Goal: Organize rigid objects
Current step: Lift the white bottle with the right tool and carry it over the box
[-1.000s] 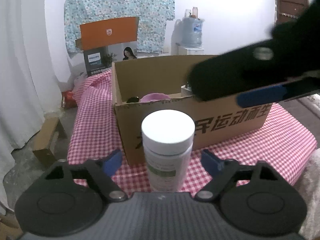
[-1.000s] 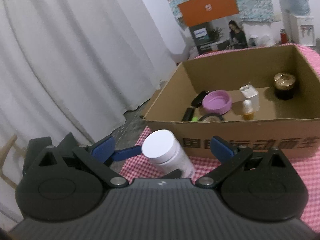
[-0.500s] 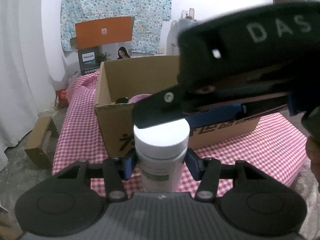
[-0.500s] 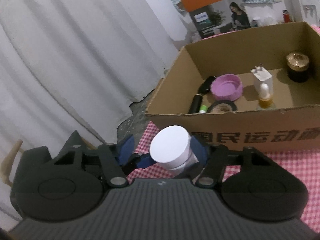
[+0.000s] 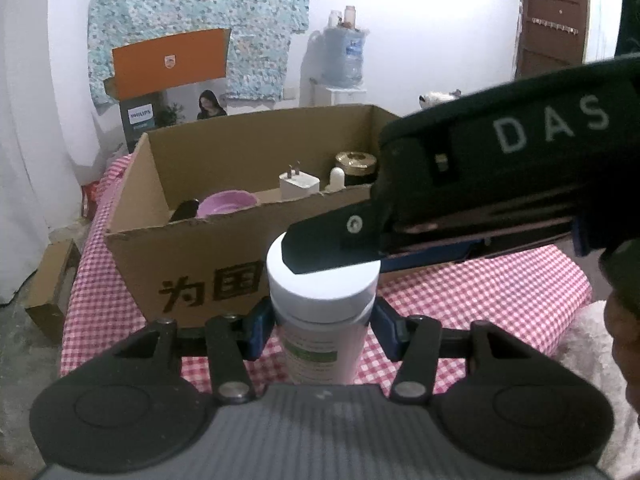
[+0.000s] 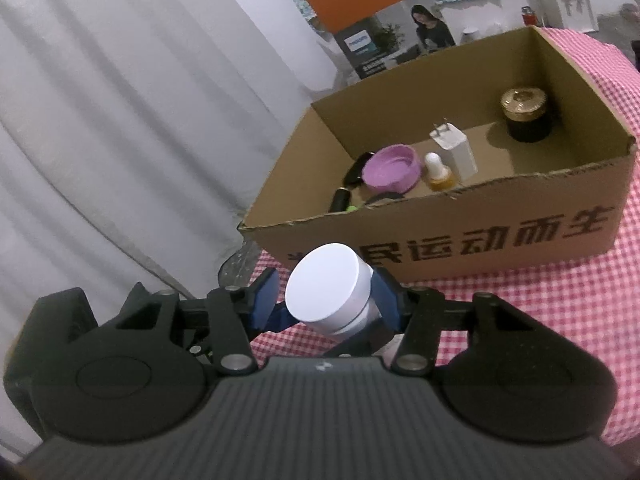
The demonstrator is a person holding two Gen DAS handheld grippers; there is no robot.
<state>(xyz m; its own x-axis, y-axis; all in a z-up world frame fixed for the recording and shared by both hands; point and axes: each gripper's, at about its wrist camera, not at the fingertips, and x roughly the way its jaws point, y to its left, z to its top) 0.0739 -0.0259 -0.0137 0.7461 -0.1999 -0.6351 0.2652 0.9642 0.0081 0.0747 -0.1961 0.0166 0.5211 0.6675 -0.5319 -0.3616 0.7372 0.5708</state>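
Bottle (image 5: 322,320) (white cap) pinched betw. left gripper (image 5: 320,330) fingers; right gripper (image 6: 325,302) fingers pinch cap.

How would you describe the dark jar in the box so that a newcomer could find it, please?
Start at the open cardboard box on the checked tablecloth. Inside, the dark jar stands alone in the far right corner, beyond the white charger. It is the only thing there with a shiny gold lid.
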